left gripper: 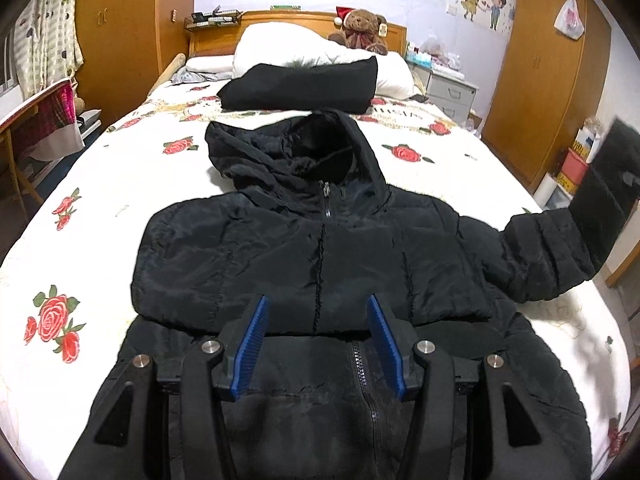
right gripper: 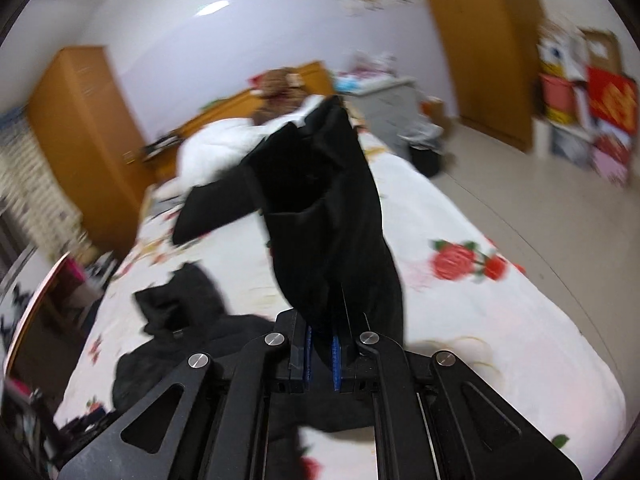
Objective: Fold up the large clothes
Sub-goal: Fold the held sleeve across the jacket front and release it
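Note:
A black hooded puffer jacket [left gripper: 320, 248] lies front up on the rose-patterned bed [left gripper: 120, 200], its zip running down the middle. My left gripper [left gripper: 318, 304] hovers open over the jacket's lower front, its blue pads [left gripper: 256, 344] apart with nothing pressed between them. One sleeve [left gripper: 552, 256] rises off the bed at the right, up to the blurred dark shape of my right gripper [left gripper: 612, 176]. In the right wrist view my right gripper [right gripper: 322, 340] is shut on that sleeve [right gripper: 320, 208], whose cuff end stands up and hides the fingertips. The hood [right gripper: 180, 304] lies at lower left.
A folded black garment [left gripper: 304, 88] sits beyond the hood, in front of a white pillow [left gripper: 288, 44] and a teddy bear [left gripper: 362, 26]. A chair [left gripper: 48, 120] stands left of the bed. A drawer unit [left gripper: 448, 92], wardrobe [left gripper: 540, 80] and stacked boxes [right gripper: 584, 112] stand to the right.

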The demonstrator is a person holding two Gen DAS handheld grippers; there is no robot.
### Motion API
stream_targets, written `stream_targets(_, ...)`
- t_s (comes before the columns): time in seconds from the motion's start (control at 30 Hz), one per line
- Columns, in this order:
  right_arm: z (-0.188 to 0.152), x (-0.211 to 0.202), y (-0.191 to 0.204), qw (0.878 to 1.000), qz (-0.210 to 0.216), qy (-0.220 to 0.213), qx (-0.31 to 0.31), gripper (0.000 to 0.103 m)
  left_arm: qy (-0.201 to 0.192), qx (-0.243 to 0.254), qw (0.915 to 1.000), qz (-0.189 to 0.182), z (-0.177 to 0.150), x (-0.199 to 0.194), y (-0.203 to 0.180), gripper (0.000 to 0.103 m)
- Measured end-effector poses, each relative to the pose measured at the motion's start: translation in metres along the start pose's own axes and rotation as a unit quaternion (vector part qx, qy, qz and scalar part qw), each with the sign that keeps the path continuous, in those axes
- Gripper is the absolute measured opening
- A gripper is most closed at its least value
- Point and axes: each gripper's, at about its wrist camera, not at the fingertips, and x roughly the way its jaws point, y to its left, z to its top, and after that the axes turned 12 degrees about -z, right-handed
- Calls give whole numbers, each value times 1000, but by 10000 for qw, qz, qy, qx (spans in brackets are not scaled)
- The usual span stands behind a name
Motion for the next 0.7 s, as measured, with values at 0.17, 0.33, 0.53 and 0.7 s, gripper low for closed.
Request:
stream_targets(0.17,-11,-7,69,9980,419,82,-475,7,-228,-81,9997,-51,6,-26,8,54)
stream_targets(0.33,-33,4,131,9928,769,365,-839,7,-453,-302,9985,-77,11,-44,28,54)
stream_targets(0.53,-70,40,201,9822,1091,872,-1255,7,-572,-575,9967,-50,7,-53,58,54)
stream_targets(0.7,-108,78,241,9716,1220,1378,-1489,7,-565,-809,9951,2,1,-51,85,54)
